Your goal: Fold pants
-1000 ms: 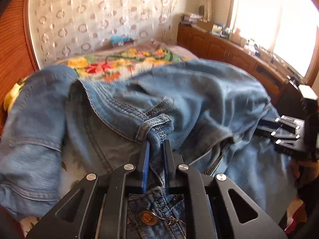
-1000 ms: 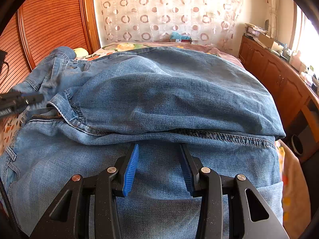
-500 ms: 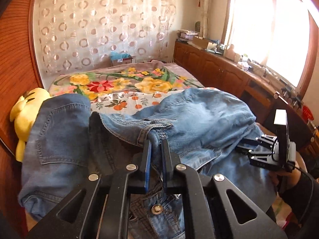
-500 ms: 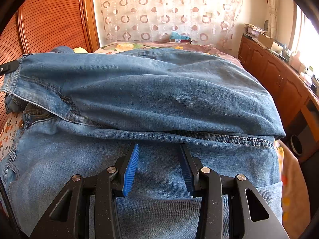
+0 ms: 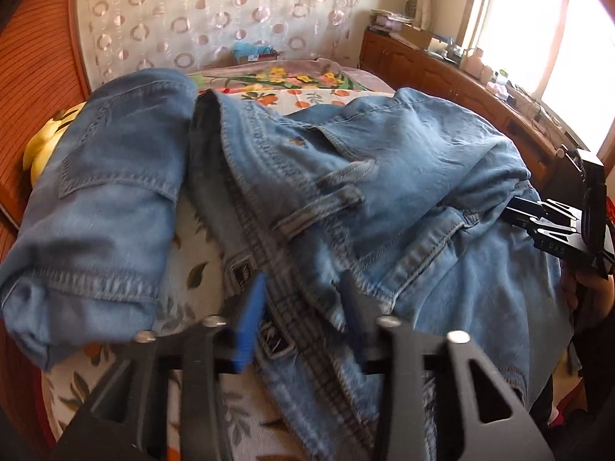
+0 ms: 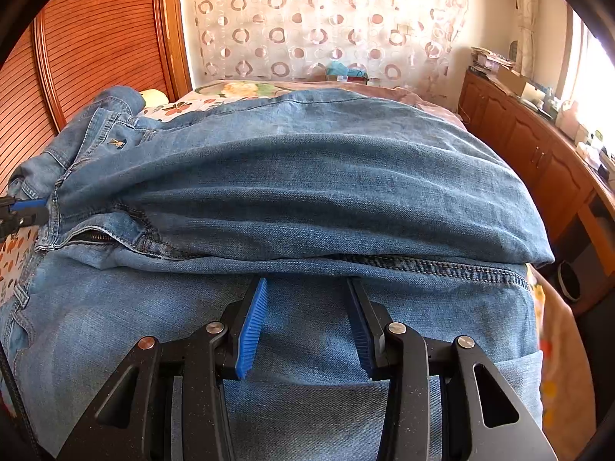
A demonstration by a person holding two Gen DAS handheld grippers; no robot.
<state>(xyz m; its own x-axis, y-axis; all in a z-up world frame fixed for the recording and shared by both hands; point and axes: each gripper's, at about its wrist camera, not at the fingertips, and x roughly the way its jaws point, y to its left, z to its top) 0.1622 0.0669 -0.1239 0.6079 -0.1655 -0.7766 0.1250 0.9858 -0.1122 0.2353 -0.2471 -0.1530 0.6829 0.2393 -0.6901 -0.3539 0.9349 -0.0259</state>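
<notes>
Left wrist view: the left gripper [image 5: 303,299] is pointing steeply down over the jeans [image 5: 384,176], which are lying on the floral bedspread [image 5: 192,269]. Its jaws have just been opening and are now standing apart — the waistband [image 5: 276,269] is lying between the blue pads [image 5: 250,319], but they are not pressing on it. Half a second ago these pads were clamped tight on the waistband fold; now the denim is released and resting on the bed, and the picture is blurred. One trouser leg [image 5: 103,199] is lying folded back at the left, beside a yellow plush toy [image 5: 42,142]. At the right edge the right gripper [image 5: 511,211] is sitting low on the denim, with a hand [image 5: 584,292] behind it.

Right wrist view: the right gripper [image 6: 307,322] is also pointing downward, its jaws half spread, with flat denim under them and nothing pinched. This gripper is keeping the same pose as before. The jeans [image 6: 307,176] are filling the view in a folded layer. At the left edge, the left gripper's tip [image 6: 27,207] is touching the waistband near the zipper [image 6: 96,236] — earlier the waistband was being lifted higher there.
</notes>
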